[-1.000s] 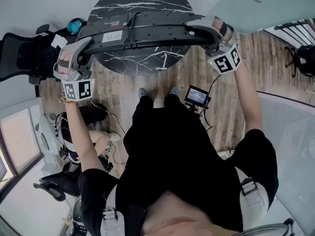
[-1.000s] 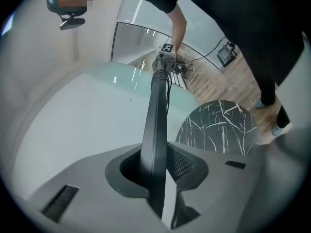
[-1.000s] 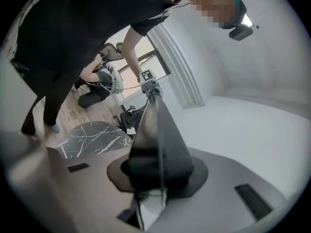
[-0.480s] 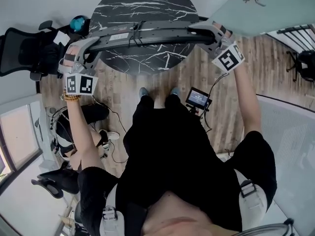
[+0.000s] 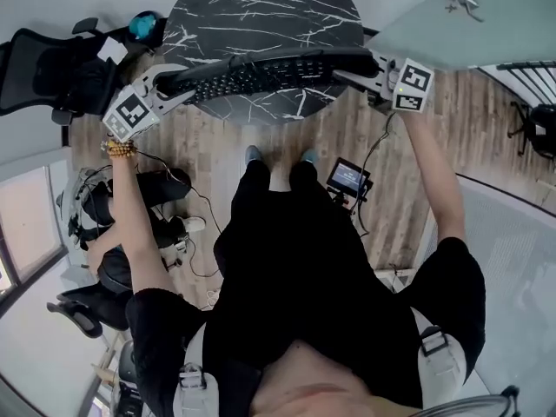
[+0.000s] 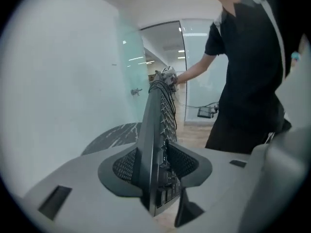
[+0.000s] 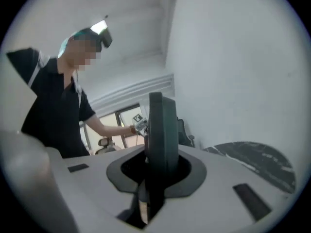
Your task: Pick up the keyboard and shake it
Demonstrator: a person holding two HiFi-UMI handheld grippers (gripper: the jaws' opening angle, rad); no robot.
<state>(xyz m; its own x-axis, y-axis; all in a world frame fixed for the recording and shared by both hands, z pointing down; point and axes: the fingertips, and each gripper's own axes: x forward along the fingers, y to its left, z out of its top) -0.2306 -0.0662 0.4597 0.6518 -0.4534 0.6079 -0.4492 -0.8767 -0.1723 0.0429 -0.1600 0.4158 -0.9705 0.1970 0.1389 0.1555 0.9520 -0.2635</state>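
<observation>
The keyboard [image 5: 261, 72] has flipped keys-up at top of frame; my left gripper [image 5: 167, 82] jaws are opening, pads still touching it, and my right gripper [image 5: 369, 64] is clenched on its end

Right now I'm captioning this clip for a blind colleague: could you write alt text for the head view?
Seen from above, a person holds a black keyboard, keys showing, over a round black marble table. The left gripper, its jaws opening, has one end of the keyboard between them. The right gripper clamps the other end.
</observation>
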